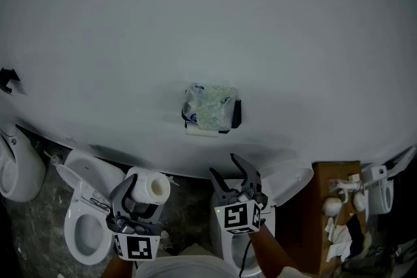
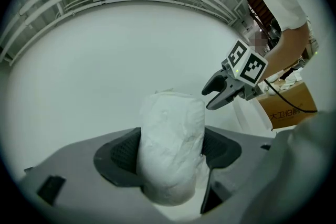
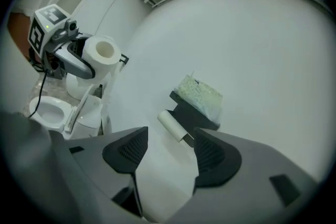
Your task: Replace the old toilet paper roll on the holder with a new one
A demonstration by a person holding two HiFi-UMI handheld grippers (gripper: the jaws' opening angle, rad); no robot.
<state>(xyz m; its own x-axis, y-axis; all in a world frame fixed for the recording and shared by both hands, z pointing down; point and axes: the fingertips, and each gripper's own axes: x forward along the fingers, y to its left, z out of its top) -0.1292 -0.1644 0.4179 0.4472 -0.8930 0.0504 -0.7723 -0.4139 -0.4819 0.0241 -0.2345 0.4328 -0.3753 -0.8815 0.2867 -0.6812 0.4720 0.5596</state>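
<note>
Pale wall (image 1: 208, 23) with black holder (image 1: 236, 112)

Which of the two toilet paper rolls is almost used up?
The thin roll under the holder on the wall: little more than its core is left. The thick roll is full and clamped in the left gripper.

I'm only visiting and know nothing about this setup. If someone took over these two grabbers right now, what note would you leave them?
Left gripper: shut on the new white toilet paper roll.
Right gripper: open, empty, pointing toward the black wall holder.
The thin white old roll is on that holder, below a green-patterned packet.
Done: new roll in hand.
Left: take the old roll off, fit the new one.
</note>
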